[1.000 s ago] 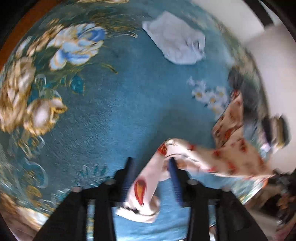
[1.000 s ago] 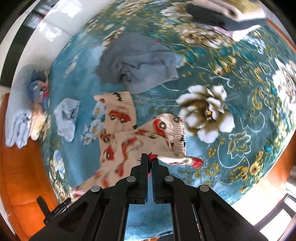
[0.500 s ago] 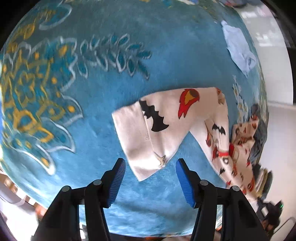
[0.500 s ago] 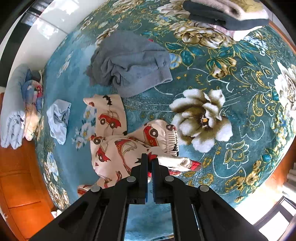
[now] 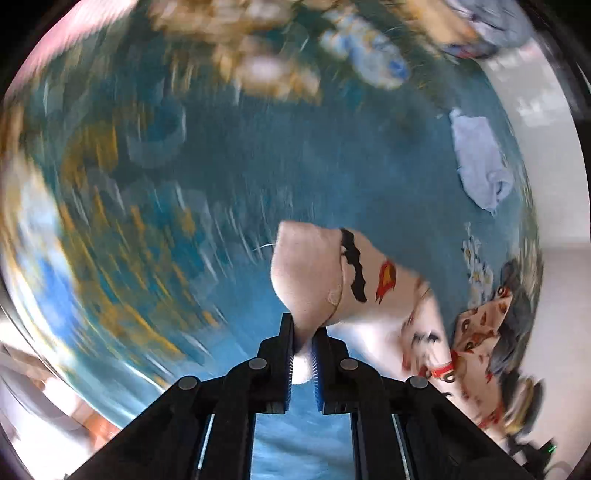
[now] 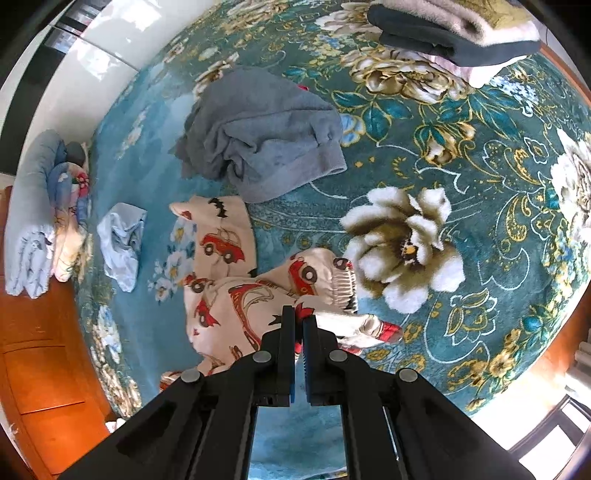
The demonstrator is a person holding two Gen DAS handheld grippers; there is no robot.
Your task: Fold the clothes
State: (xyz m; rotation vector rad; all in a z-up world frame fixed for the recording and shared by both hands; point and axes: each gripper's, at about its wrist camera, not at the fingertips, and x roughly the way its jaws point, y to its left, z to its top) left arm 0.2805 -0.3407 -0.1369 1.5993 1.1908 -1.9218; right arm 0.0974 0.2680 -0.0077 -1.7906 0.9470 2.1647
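Note:
Cream pyjama trousers with red cars and black bats (image 6: 229,295) lie crumpled on the blue flowered carpet (image 6: 461,155). My right gripper (image 6: 299,321) is shut on the fabric near the waistband. In the left wrist view my left gripper (image 5: 303,332) is shut on the cuff end of one trouser leg (image 5: 332,273), which is lifted and stretches off to the right. That view is blurred by motion.
A grey crumpled sweater (image 6: 258,133) lies beyond the trousers. A small light-blue garment (image 6: 122,243) (image 5: 480,162) lies to the left. Folded clothes are stacked at the far left (image 6: 33,221) and top right (image 6: 454,33). Orange wood floor (image 6: 40,362) borders the carpet.
My left gripper was open over the trouser cuff half a second ago; it has closed on the cuff and is swinging with it. The right gripper stays shut on the trousers.

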